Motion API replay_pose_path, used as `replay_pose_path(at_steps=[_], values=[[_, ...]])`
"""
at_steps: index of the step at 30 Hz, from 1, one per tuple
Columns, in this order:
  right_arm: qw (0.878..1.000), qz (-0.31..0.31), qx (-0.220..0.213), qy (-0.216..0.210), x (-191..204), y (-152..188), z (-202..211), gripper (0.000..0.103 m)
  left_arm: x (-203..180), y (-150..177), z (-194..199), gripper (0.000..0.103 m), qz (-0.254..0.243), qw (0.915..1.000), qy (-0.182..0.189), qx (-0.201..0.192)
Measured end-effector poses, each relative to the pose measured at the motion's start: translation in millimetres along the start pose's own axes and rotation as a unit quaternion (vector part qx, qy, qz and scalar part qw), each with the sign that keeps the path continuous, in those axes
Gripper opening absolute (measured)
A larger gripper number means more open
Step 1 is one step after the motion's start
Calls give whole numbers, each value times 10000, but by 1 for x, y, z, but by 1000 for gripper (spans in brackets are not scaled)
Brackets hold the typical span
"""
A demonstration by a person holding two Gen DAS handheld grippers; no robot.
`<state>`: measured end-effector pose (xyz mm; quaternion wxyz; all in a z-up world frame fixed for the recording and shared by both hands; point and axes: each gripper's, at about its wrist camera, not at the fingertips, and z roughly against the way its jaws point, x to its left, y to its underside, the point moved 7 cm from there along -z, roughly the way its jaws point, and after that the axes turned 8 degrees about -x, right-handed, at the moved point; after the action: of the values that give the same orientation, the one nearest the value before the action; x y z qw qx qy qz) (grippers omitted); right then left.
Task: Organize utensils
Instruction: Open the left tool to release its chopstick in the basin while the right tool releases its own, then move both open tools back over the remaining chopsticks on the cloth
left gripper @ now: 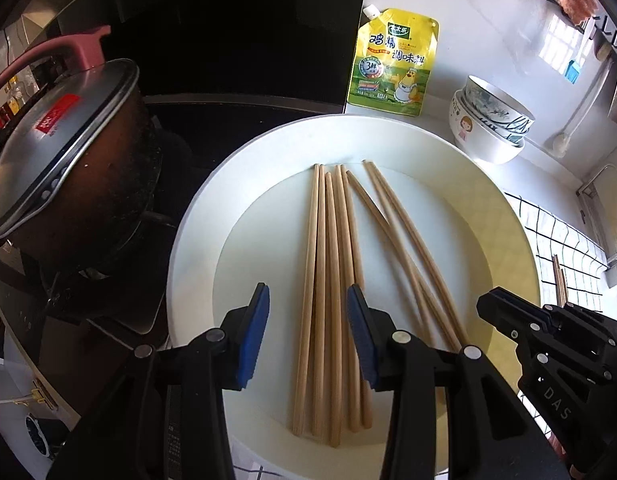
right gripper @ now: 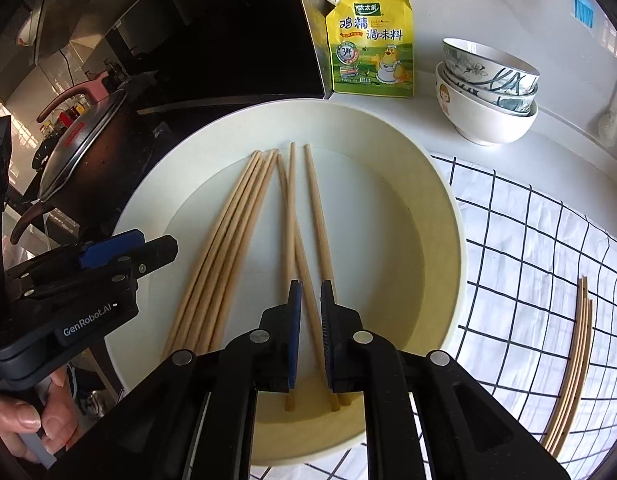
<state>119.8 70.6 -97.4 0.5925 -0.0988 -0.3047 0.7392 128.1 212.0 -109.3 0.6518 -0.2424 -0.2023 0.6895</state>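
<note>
Several wooden chopsticks (left gripper: 332, 280) lie in a large white round basin (left gripper: 448, 168), also seen in the right wrist view (right gripper: 236, 232) in the basin (right gripper: 436, 200). My left gripper (left gripper: 307, 294) is open above the left bunch, with nothing held. My right gripper (right gripper: 311, 286) is nearly closed around one chopstick (right gripper: 314, 320) of the right group; whether the pads press it is unclear. The right gripper also shows at the right of the left wrist view (left gripper: 548, 328). A few more chopsticks (right gripper: 572, 368) lie on the checked cloth.
A white cloth with a black grid (right gripper: 528, 260) lies right of the basin. Stacked bowls (right gripper: 488, 88) and a yellow seasoning pouch (right gripper: 368, 44) stand behind. A lidded dark pot (left gripper: 68, 160) sits on the black stove at the left.
</note>
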Motion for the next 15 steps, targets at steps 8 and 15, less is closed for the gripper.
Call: replay_pose_path(at_steps=[8,15], values=[[9997,19,-228,26,-1,7,26,10,-4,6,21,41,-19,9999,11,-147],[9993,4,-382,36,-9,13,49,10,-19,10,38,42,-10,9996,32,-284]])
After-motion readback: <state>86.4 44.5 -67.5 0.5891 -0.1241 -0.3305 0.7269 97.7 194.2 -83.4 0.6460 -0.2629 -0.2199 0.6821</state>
